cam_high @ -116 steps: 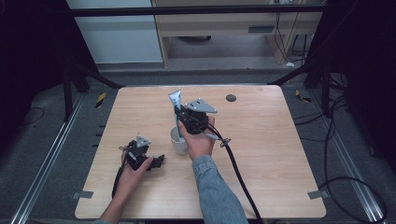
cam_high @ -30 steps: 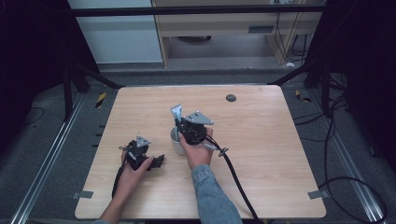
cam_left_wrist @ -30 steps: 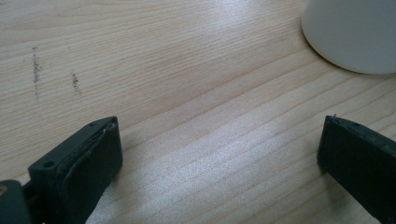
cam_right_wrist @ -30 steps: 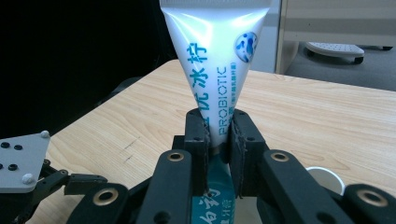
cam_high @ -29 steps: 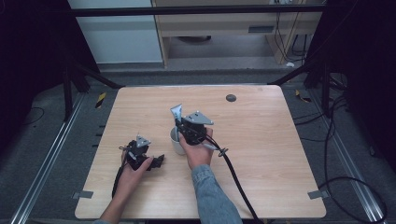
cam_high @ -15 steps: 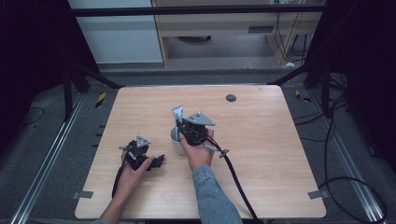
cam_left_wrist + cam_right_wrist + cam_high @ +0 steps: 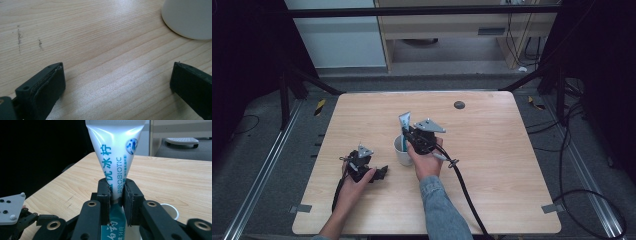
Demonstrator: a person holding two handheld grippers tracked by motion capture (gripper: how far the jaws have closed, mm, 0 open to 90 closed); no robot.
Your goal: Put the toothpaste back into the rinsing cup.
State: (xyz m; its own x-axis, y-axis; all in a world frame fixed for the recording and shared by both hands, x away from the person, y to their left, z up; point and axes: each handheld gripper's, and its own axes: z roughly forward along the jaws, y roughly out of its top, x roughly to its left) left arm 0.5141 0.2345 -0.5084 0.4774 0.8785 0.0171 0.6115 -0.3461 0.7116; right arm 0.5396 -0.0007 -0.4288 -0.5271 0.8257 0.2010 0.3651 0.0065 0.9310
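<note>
Lowered since the earliest frame, the right gripper (image 7: 411, 136) is now sitting closer to the white cup (image 7: 402, 150), carrying the toothpaste tube (image 7: 404, 121) down so that its lower end is dipping into the cup's mouth; over the most recent frames both hands are hardly shifting at all. In the right gripper view the jaws are pressing narrowly on the tube (image 7: 115, 167) from both sides, pinching it around its printed middle, though they have just been easing open a touch with the tube between them. The tube is standing upright, its flat crimped end pointing up and its teal lower part hanging below the pads, with the cup's rim (image 7: 172, 210) showing just behind the right-hand jaw. The person's right hand (image 7: 426, 162) is wrapping the gripper's body from below, its cable trailing off toward the near edge of the counter (image 7: 502, 150).

Off to the left, the left gripper (image 7: 377, 173) is resting low on the counter in the left hand (image 7: 356, 181), near the cup but apart from it. In the left gripper view its jaws are standing wide with bare wood between them, and the cup's rounded side (image 7: 190, 17) is lying beyond them at the upper right.
</note>
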